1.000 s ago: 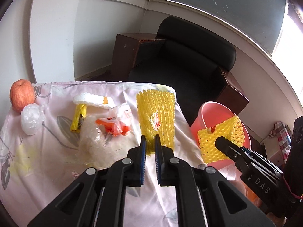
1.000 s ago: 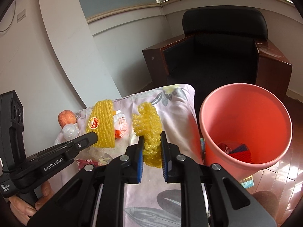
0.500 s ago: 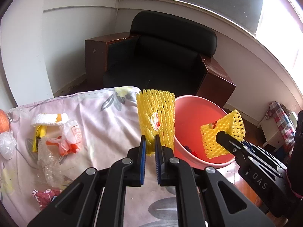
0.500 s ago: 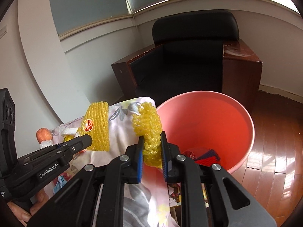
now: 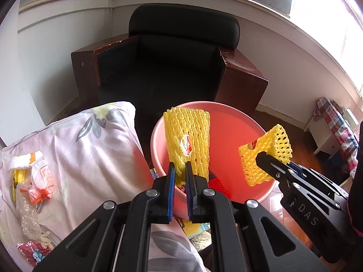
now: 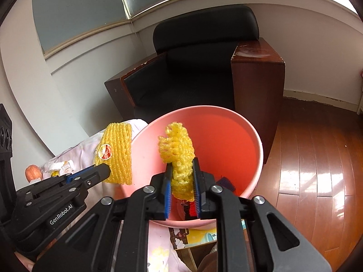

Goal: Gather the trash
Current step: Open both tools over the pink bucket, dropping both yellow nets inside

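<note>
From the left wrist we see our left gripper [image 5: 180,170] clamped on the lower edge of a flat yellow foam net sleeve [image 5: 187,146] with a red sticker, which stands upright over the open mouth of the pink bin [image 5: 256,124]. To the right, our right gripper [image 5: 264,159] pinches a second yellow foam net [image 5: 266,156], also above the bin. Something red and dark lies at the bin's bottom, though the fingers hide most of it, so we cannot tell what it is. On the floral cloth [image 5: 90,149] at left remain wrappers [image 5: 37,176] and a crumpled clear plastic piece [image 5: 28,217]. A black armchair [image 5: 177,63] stands behind.

From the right wrist, our right gripper [image 6: 182,181] squeezes the bunched yellow foam net [image 6: 177,154] between its blue pads, directly over the pink bin [image 6: 251,136]. At left, our left gripper [image 6: 105,170] grips the flat yellow foam net sleeve [image 6: 118,149] beside the bin's rim, over the table edge. An apple [image 6: 33,172] sits at far left on the cloth.
</note>
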Available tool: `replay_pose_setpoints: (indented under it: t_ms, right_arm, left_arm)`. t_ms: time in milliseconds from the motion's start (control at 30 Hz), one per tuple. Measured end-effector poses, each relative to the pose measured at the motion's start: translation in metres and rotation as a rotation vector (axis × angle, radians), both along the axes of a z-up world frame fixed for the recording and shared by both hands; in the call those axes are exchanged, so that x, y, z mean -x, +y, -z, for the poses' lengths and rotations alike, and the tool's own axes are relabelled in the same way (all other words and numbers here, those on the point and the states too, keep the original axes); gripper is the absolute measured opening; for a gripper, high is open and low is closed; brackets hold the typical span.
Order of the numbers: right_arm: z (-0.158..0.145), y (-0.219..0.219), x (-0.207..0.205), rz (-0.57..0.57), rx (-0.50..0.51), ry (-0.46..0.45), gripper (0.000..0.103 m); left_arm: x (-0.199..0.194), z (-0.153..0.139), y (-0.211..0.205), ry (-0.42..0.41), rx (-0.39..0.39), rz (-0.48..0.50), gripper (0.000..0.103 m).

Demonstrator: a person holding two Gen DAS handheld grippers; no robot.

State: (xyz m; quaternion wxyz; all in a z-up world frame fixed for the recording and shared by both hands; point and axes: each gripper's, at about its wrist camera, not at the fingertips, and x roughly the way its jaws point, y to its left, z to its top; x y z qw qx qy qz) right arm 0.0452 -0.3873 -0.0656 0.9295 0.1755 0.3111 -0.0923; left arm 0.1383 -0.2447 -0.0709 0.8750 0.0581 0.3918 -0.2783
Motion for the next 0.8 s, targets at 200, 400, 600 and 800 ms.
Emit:
replay_pose_setpoints:
  t_ms: [200,400,600,800]
  right_arm:
    - [0.009,-0.007,-0.001,0.007,-0.001,0.022,0.016]
    - [0.018,-0.015,-0.008,0.003,-0.003,0.054,0.016]
    - [0.025,-0.018,-0.015,0.006,-0.008,0.076,0.016]
    - [0.029,-0.021,-0.020,0.014,-0.024,0.082,0.016]
  left_arm:
    - [-0.005,0.010,-0.019,0.017,-0.021,0.026,0.008]
    - [-0.013,0.022,-0.032,0.049,-0.044,0.035,0.008]
    - [-0.019,0.029,-0.039,0.059,-0.063,0.039,0.008]
    - [-0.024,0.034,-0.041,0.078,-0.064,0.026,0.008]
